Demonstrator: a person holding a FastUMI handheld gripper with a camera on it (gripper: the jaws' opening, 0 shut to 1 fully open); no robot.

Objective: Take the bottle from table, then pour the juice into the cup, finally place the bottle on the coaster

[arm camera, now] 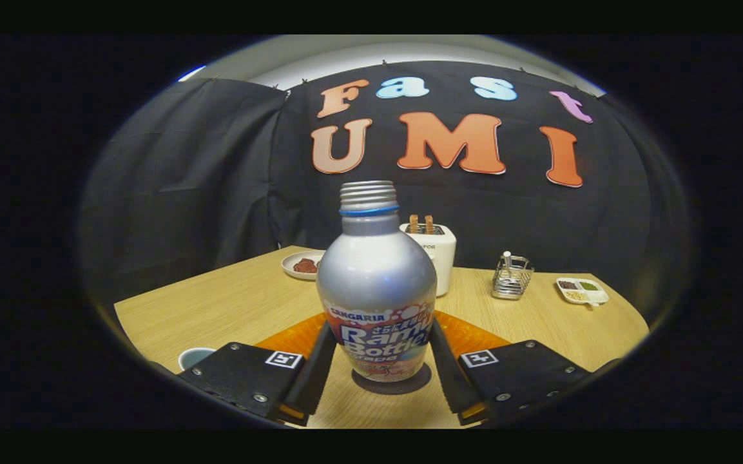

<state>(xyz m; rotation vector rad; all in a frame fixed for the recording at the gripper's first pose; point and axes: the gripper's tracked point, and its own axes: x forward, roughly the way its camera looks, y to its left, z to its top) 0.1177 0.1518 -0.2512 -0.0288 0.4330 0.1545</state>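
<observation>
Silver aluminium bottle [376, 283], uncapped, threaded neck bare with a blue ring below it; stands upright on the counter [229, 303] over a dark round patch [392, 381], which I take for the coaster, though only its near edge shows. Tongs [376, 367]: one finger on each flank of the bottle's printed label, both appearing to press against it, so I judge the bottle gripped, low on the body where the walls are widest and steadiest; whether the grip is firm cannot be told. Orange mat [468, 335]: lies just behind the bottle, spreading left and right past the fingers. Cup [194, 357]: pale, with a teal inside, near and to the left, beside the left finger; only part of its rim is visible, contents hidden. Toaster [435, 254]: white, far side, just right of the bottle's shoulder, two slices standing in its slots. Plate [301, 264]: far left, with something reddish-brown on it. Wire caddy [511, 277]: far right. Divided dish [581, 290]: further right, small portions in its sections. Stage, as a judgement: either first pickup or final placing; the upright stance fits both.
</observation>
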